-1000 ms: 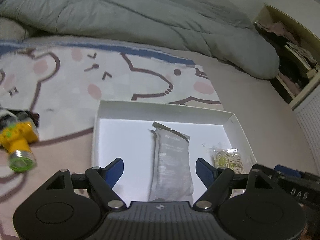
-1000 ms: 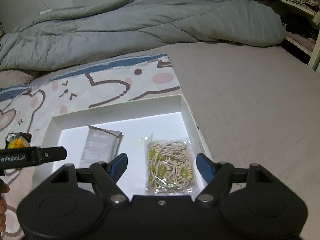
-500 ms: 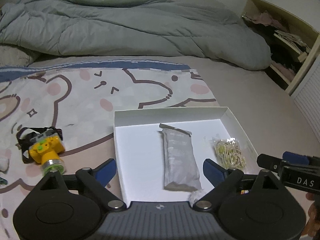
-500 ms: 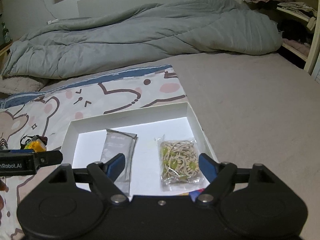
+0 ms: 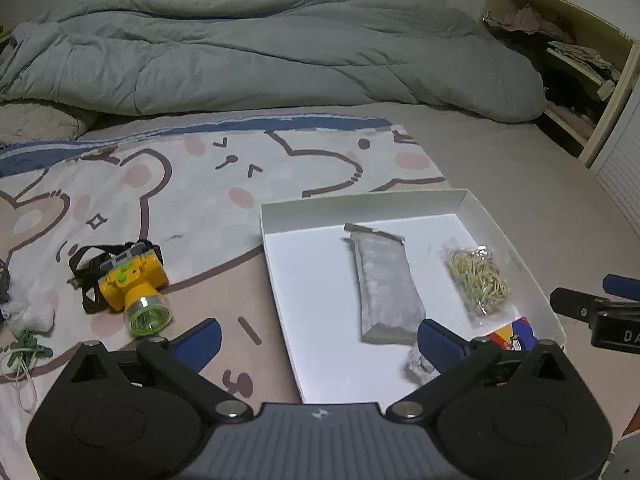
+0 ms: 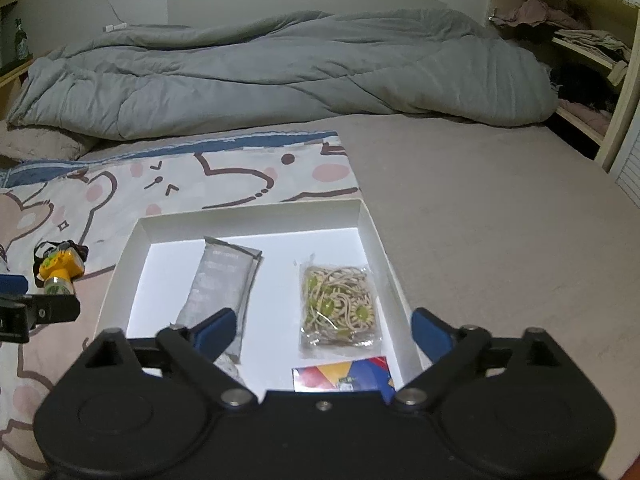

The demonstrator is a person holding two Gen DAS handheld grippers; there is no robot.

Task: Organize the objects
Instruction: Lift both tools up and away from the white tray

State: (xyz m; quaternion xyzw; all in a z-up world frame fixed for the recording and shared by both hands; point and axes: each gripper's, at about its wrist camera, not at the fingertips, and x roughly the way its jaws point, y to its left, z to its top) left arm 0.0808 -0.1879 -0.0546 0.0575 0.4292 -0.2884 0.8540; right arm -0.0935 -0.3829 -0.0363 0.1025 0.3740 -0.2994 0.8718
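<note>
A white shallow box [image 5: 360,204] [image 6: 248,216] lies on the bed. In it are a grey foil pouch [image 5: 386,284] [image 6: 218,280], a clear bag of beige and green cords [image 5: 480,280] [image 6: 340,304], a colourful card [image 6: 344,374] [image 5: 516,334] and a small crumpled grey thing [image 5: 418,364]. A yellow headlamp [image 5: 132,284] [image 6: 60,268] lies left of the box on the cartoon blanket. My left gripper [image 5: 318,340] is open and empty above the box's near left edge. My right gripper [image 6: 324,330] is open and empty above the box's near side.
A grey duvet [image 5: 260,60] is bunched along the back of the bed. A shelf with clothes [image 5: 568,68] stands at the right. Green rubber bands [image 5: 24,354] and a white crumpled wad [image 5: 30,316] lie at the far left.
Both grippers have pulled back and up from the box, so more of the bed shows. The headlamp, the card and the left-side clutter have come into view. Both stay open.
</note>
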